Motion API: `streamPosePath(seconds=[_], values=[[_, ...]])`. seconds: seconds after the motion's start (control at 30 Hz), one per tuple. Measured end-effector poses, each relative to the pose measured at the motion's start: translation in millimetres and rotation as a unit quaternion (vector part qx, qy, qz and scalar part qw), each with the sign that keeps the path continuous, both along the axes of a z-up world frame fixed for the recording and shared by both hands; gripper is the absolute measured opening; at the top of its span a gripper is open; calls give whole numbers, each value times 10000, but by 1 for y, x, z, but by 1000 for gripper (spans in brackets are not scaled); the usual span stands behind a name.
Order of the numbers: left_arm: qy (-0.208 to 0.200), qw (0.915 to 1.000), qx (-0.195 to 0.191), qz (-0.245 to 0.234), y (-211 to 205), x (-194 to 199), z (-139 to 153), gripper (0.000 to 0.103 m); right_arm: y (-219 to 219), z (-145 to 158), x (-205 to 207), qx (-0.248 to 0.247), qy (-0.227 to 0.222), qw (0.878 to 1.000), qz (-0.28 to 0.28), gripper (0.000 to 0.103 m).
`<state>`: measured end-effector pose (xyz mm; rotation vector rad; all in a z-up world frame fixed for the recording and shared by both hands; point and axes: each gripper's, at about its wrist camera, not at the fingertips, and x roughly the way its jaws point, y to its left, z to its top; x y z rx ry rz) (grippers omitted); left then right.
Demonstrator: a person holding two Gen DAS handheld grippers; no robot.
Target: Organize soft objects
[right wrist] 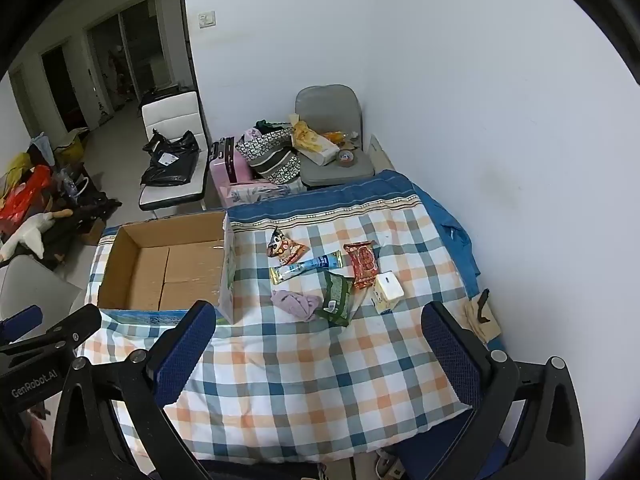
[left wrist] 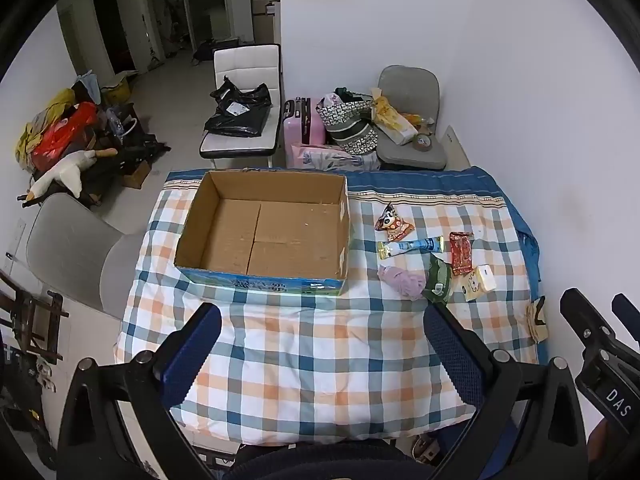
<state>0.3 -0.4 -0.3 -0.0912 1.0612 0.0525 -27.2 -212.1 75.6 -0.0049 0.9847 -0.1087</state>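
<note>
Both my grippers hang wide open over the checked blanket (left wrist: 304, 360), holding nothing.

My left gripper (left wrist: 320, 336) sees the whole open cardboard box (left wrist: 264, 232), with nothing inside. My right gripper (right wrist: 316, 336) sees the soft things better: purple cloth (right wrist: 296, 303), green packet (right wrist: 338, 298), blue tube (right wrist: 306, 267), red packet (right wrist: 363, 264), all right of the box. I read "DAS" and "GenRobot.AI" on the grippers.

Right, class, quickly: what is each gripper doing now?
Left gripper: open, holding nothing, above the checked blue, orange and white quilt.
Right gripper: open, holding nothing.
</note>
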Motion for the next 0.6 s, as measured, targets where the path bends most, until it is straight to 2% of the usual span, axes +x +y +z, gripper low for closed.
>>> streamPosePath(seconds=[0.6], values=[[52, 10000, 31, 75, 3, 2, -2, 103, 5, 2, 3, -73, 49, 9999, 50, 103]])
